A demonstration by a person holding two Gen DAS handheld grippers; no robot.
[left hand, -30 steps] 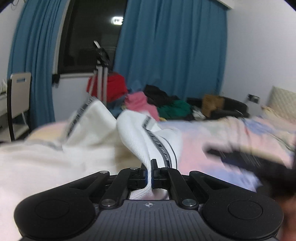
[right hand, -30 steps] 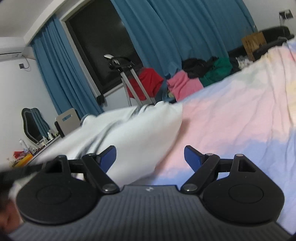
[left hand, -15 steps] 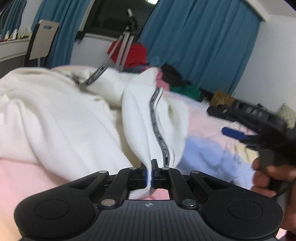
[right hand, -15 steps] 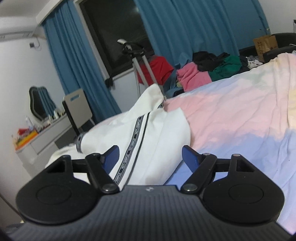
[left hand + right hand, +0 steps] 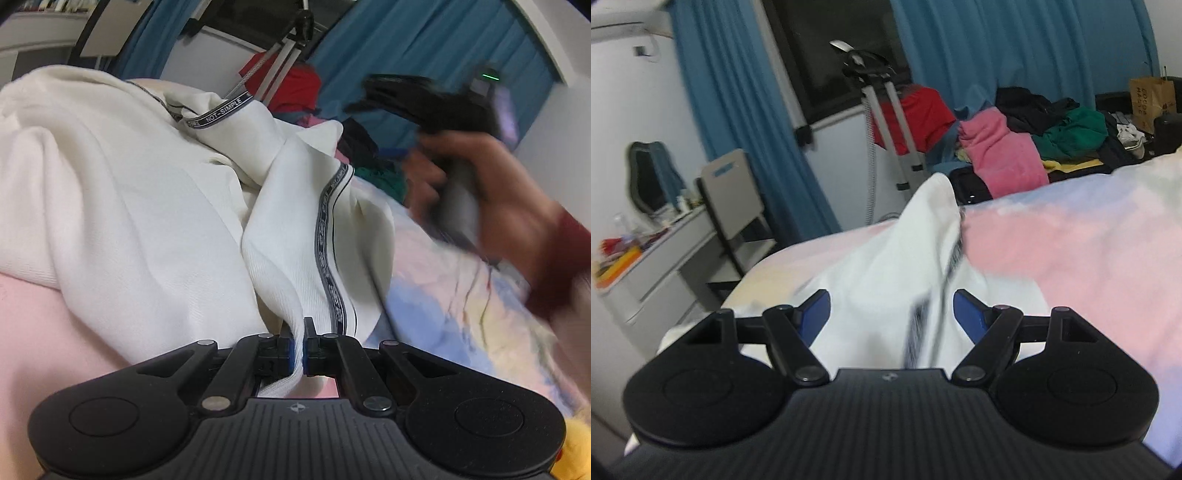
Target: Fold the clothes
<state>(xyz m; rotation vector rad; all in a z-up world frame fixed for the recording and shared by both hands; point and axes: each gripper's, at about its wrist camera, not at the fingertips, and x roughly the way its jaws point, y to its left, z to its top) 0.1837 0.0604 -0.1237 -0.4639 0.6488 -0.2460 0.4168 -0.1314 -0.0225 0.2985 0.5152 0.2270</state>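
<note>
A white garment (image 5: 155, 206) with a grey lettered stripe lies bunched on the pastel bedsheet (image 5: 454, 306). My left gripper (image 5: 298, 341) is shut on a ribbed edge of it and holds that edge raised. My right gripper (image 5: 891, 314) is open, with its blue-padded fingers on either side of a raised fold of the same garment (image 5: 905, 266). In the left wrist view the right gripper body (image 5: 436, 107) and the hand holding it appear blurred at the upper right, above the bed.
A pile of pink, green, black and red clothes (image 5: 1015, 147) lies beyond the bed's far edge. A tripod stand (image 5: 882, 122), a chair (image 5: 735, 206) and a desk (image 5: 646, 266) stand at the left by blue curtains (image 5: 1015, 48).
My left gripper has pulled the held edge nearer and tilted downward. My right gripper has moved over the garment, so the striped fold now sits between its open fingers.
</note>
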